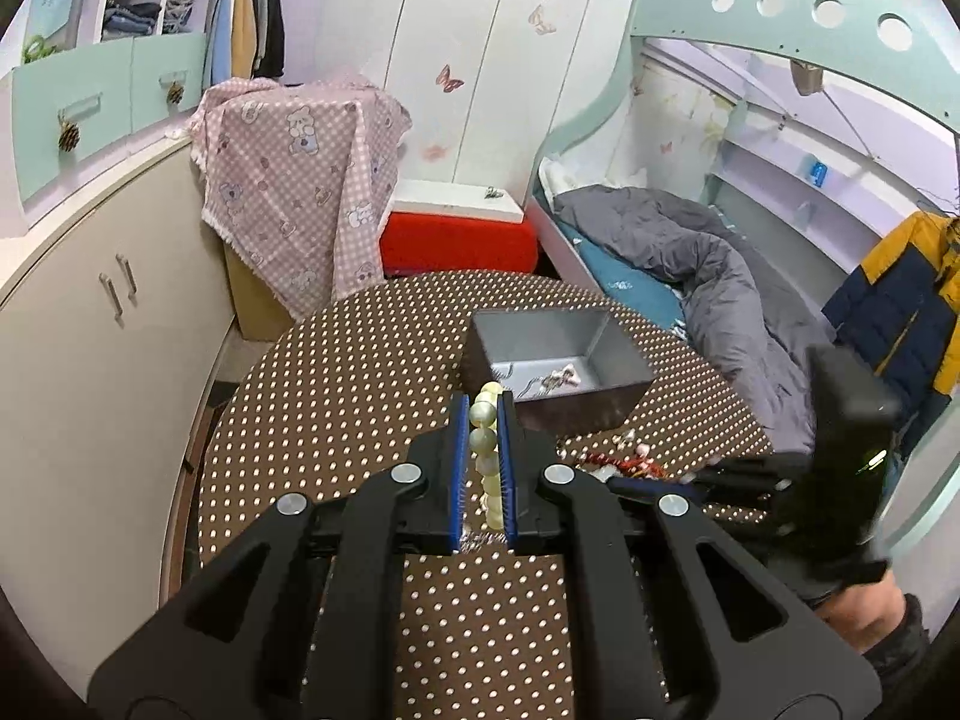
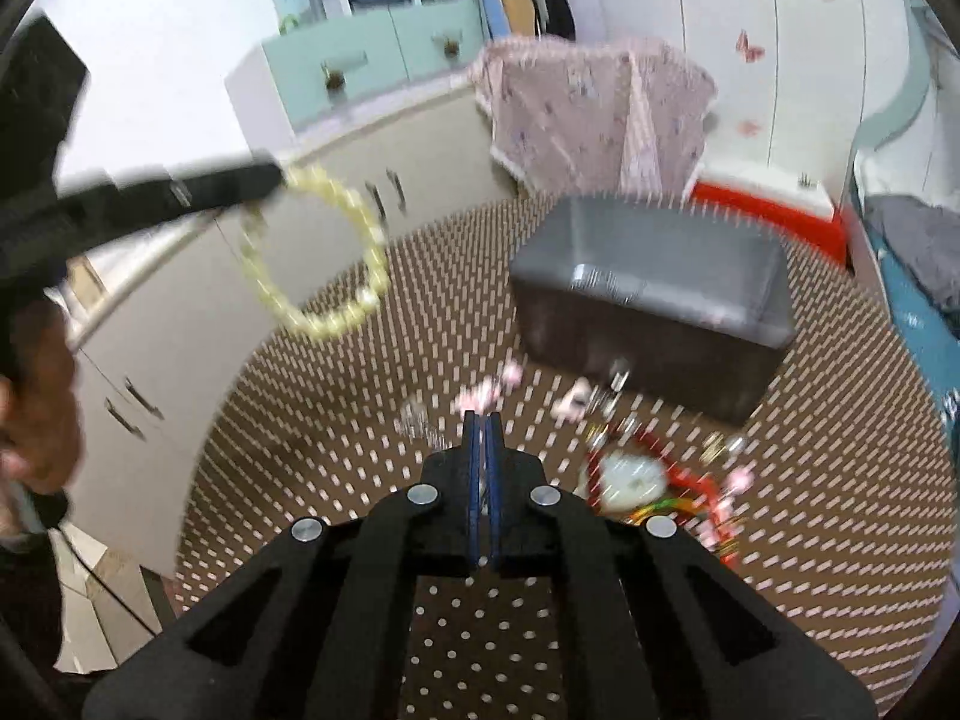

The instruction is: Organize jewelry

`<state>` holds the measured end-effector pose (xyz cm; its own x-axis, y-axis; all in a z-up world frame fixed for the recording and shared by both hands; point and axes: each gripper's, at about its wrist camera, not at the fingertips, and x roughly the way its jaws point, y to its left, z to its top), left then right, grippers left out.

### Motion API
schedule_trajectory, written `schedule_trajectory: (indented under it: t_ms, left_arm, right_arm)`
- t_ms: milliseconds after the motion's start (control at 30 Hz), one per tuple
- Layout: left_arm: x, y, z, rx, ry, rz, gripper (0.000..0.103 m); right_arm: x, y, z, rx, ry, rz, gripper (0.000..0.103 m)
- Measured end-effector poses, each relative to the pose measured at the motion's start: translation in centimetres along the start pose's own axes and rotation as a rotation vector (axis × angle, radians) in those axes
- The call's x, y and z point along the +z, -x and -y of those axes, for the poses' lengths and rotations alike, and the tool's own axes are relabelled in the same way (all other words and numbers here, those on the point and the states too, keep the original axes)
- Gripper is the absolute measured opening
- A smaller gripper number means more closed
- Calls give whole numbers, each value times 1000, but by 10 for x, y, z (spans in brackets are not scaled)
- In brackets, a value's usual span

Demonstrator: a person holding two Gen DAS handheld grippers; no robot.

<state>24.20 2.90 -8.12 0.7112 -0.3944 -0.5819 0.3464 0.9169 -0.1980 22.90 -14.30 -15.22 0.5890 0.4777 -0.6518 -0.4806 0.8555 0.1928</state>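
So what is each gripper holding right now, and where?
Left gripper pinches the pale bead bracelet by one side of its loop; right gripper holds nothing.

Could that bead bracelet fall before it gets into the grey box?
Maybe. The left hand-held gripper pinches only part of the pale green bead bracelet; the rest of the loop dangles, so it might slip or catch the grey box rim. The right hand-held gripper, shut and empty, is low over the loose jewelry on the dotted tablecloth and could knock pieces away.
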Motion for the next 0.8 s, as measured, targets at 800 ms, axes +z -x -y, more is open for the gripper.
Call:
schedule_trajectory:
  t_ms: [800]
  left_arm:
    - [12, -10, 7, 3, -11, 14, 10]
  right_arm:
    - [2, -1, -19, 27, 155, -55, 8]
